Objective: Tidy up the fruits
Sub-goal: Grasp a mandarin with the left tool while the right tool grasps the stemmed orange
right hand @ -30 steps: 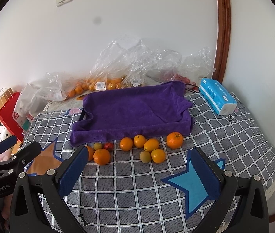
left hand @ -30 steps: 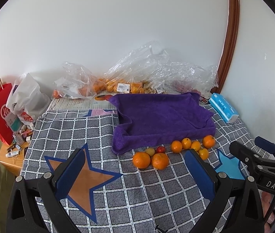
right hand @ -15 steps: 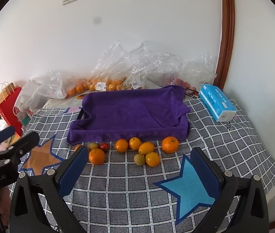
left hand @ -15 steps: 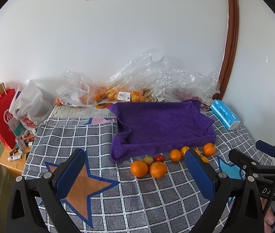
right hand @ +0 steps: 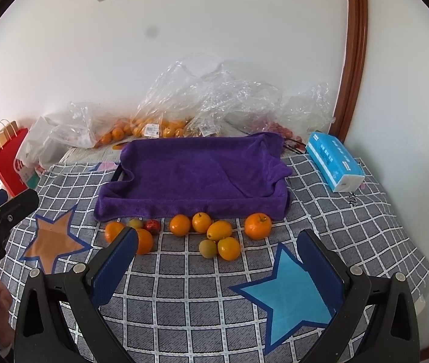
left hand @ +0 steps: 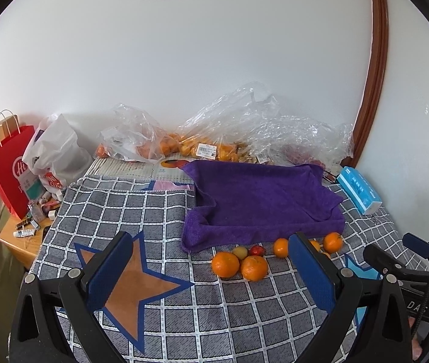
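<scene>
Left gripper [left hand: 211, 269], right gripper [right hand: 219, 267]: black frames, blue textured pads, silver screws (white lettering on side).

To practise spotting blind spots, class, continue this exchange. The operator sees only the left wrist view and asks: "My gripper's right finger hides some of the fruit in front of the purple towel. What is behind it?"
Observer: Two yellow fruits and a greenish one, huddled on the checked cloth.
Operator: Is the right gripper holding anything?
Observer: No. The right gripper is open and empty.
Operator: What is under the towel?
Observer: A dark handle pokes out at the towel's left edge, so probably a tray.
</scene>
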### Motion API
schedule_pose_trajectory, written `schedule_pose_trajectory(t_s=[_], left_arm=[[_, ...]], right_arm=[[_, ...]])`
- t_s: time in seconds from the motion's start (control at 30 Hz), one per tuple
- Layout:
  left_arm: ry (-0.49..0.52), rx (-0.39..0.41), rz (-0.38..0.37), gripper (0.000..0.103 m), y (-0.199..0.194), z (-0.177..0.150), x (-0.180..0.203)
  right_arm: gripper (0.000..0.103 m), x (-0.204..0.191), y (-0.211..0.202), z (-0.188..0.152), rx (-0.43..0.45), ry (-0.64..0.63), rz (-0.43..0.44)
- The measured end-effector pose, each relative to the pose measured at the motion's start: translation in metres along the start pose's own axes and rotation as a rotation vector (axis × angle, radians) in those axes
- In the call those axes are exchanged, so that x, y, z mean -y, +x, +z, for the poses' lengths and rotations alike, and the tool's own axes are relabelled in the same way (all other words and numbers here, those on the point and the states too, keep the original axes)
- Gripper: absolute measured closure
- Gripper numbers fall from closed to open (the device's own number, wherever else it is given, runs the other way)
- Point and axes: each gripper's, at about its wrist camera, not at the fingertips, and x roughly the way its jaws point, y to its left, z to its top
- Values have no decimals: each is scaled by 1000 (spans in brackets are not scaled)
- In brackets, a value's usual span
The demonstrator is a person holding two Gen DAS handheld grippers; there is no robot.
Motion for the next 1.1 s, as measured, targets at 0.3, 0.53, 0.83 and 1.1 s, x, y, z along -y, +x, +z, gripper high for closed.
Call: schedule_pose_trajectory(t_s=[0.3,0.53,0.83,1.1], left_arm=[[-9,22,26,0,20,2,-1],[7,-59,49,0,59,-10,-7],[-21,-150,57,2,96,-22,-26],[-47,-199,61,6,118,-42,-44]], right_arm=[[0,16,21,-3,-10,17,27],[6,32,56,-12,-60,17,30],[43,68,97,-33,-127,90,14],[50,77,136,-27,-135,119,42]])
